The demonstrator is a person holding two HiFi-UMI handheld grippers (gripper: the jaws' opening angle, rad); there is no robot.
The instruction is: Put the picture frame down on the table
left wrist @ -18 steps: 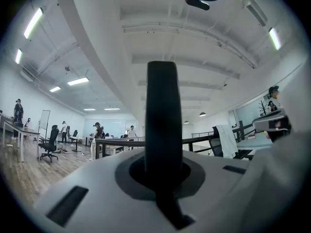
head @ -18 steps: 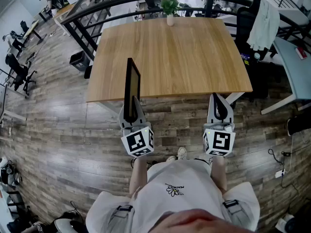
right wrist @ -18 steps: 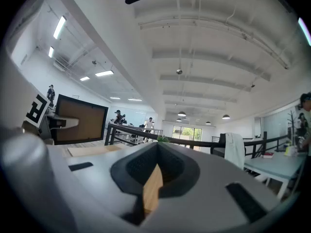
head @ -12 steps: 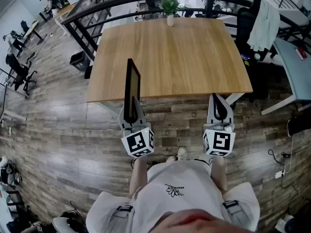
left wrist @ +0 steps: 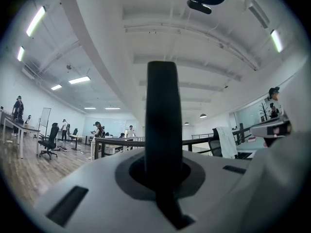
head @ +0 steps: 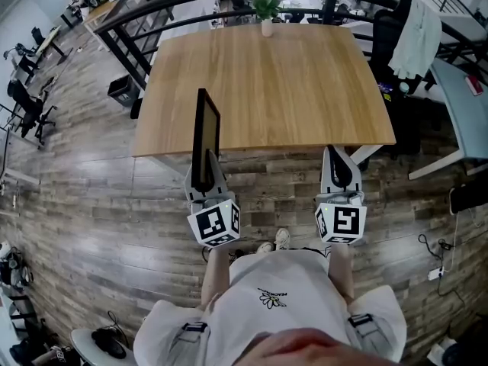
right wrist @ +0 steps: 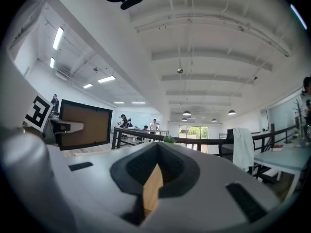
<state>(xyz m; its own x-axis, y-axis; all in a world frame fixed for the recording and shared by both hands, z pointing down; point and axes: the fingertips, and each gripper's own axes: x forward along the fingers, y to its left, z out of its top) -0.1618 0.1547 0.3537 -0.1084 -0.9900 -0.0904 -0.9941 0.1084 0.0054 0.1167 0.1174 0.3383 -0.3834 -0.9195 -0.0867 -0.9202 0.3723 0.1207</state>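
A: Barely a twitch since half a second ago. The left gripper has crept a shade towards the table, and its jaws are still pinching the black-edged, brown-faced picture frame.

B: The frame has not tipped at all. It stands upright, edge-on from the head view, its lower end in the jaws and its top showing over the near left edge of the light wooden rectangular table. It is not lying on the tabletop.

A: The right gripper has edged forward about as much. Its jaws are pressed together on nothing, with only a sliver of the table's wood showing through the slit at their base.

B: And from that gripper's own view, the frame sits off to the left, brown face showing.

A: Now the surface. The tabletop is bare wood except for a small green plant in a white pot at the far edge.

B: Round it lies a grey-brown plank floor, with a curved black railing behind the table. A white garment hangs over a dark chair at the right, and a black bin stands at the left.
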